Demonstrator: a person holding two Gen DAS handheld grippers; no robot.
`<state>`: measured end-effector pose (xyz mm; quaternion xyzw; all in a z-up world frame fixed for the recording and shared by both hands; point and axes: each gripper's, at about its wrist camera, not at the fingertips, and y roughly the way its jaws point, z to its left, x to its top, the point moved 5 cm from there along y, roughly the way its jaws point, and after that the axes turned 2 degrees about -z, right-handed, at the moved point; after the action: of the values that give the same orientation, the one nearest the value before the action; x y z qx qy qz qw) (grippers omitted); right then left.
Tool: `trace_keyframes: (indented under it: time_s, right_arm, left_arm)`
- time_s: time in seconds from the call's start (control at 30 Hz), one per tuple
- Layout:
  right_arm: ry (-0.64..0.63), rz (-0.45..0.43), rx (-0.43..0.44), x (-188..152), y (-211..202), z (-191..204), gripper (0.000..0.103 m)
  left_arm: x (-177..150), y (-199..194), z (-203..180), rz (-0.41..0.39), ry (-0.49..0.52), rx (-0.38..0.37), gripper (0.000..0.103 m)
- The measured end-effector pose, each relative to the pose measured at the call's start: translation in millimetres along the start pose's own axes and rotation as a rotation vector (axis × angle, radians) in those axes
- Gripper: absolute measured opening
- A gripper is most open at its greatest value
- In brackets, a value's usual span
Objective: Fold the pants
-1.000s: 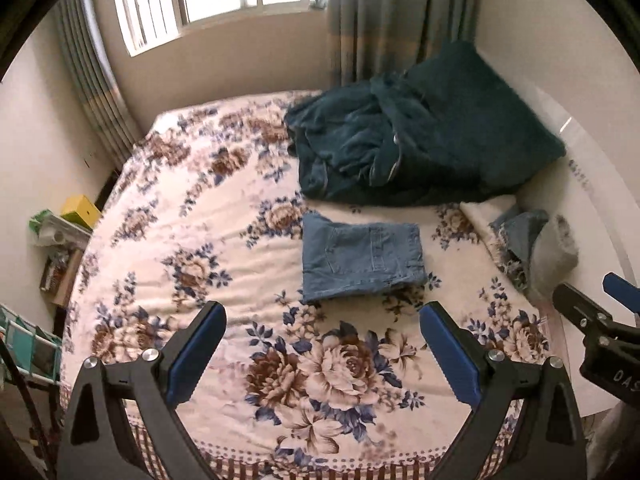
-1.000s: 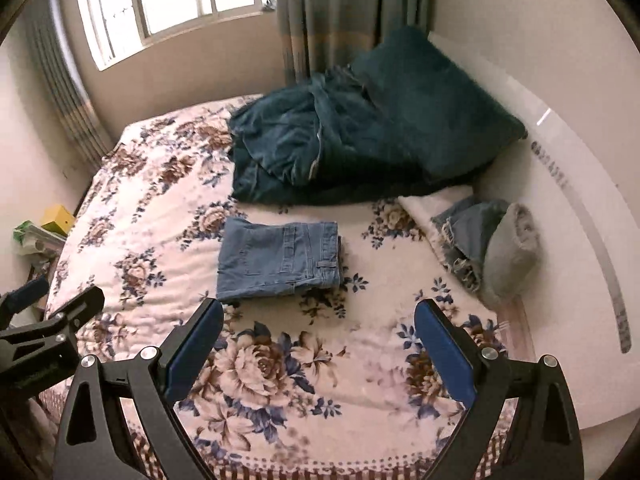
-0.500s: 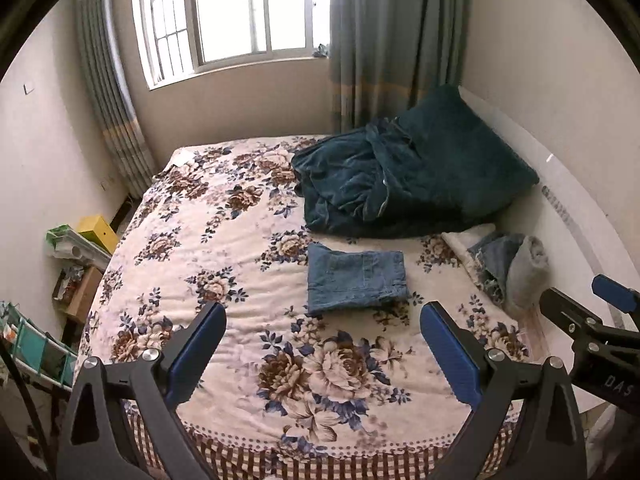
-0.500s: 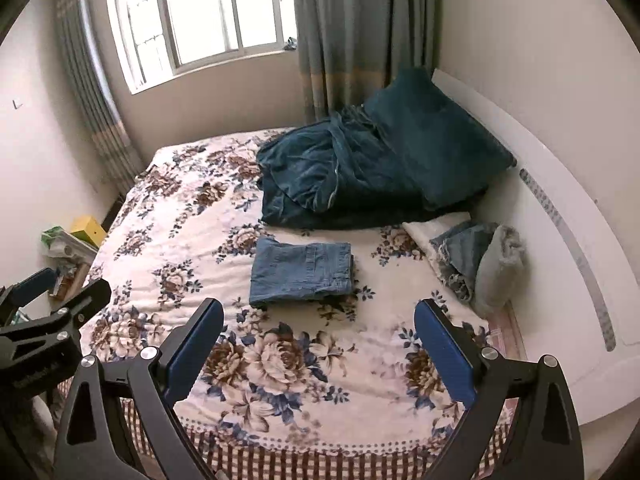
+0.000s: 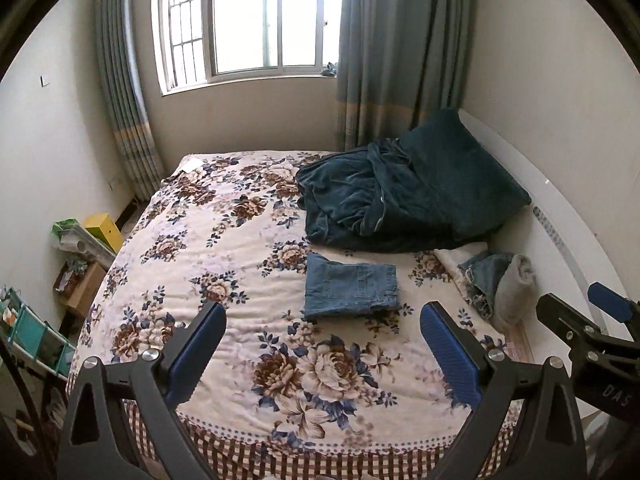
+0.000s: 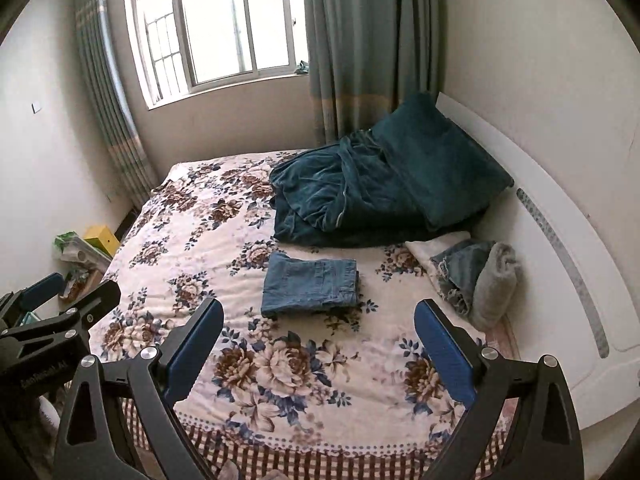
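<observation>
Left wrist view: left gripper (image 5: pixel 322 342) jaws apart, empty, above floral bedspread (image 5: pixel 224 264). Folded blue denim pants (image 5: pixel 351 290) lie mid-bed, near dark teal blanket (image 5: pixel 376 204).

Right wrist view: right gripper (image 6: pixel 318 340) jaws apart, empty, well clear of pants (image 6: pixel 310 289). Folding looks finished; no further grasp seems needed.

The folded pants (image 5: pixel 351 290) are lying on the bed (image 5: pixel 224 264); behind the pants a blanket (image 5: pixel 360 204) is sitting, right of the pants a clothes heap (image 5: pixel 500 284) is resting against the headboard (image 5: pixel 568 216).
</observation>
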<state>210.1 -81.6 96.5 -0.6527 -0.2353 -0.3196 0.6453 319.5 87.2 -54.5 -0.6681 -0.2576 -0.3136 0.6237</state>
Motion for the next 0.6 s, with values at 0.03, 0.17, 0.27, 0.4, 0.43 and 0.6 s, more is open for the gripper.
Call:
trace_keyframes:
  time_s: [0.03,0.17,0.27,0.4,0.43,0.6]
  right_arm:
    - [0.001,-0.003,-0.001,-1,-1,0,0.098]
    - [-0.009,-0.035,-0.046,-1,6,-4,0.1]
    - [-0.001,-0.051,-0.055,0,15,-8,0.1]
    - [0.002,-0.054,-0.059,3,33,-10,0.1]
    - [0.0,-0.053,-0.064,2,36,-9,0.1]
    - [-0.001,-0.026,-0.052,2,72,-11,0.1]
  left_arm:
    - [-1,0,1,-0.003,-0.002,0.01,0.103]
    - [-4,10,2,-0.023,-0.03,0.027,0.103]
    - [-7,23,2,-0.024,-0.029,0.051,0.103]
    - [-11,41,0,-0.021,-0.016,0.076,0.103]
    - [-12,45,-1,-0.014,-0.011,0.083,0.103]
    - [-18,64,-4,0.006,0.001,0.106,0.103]
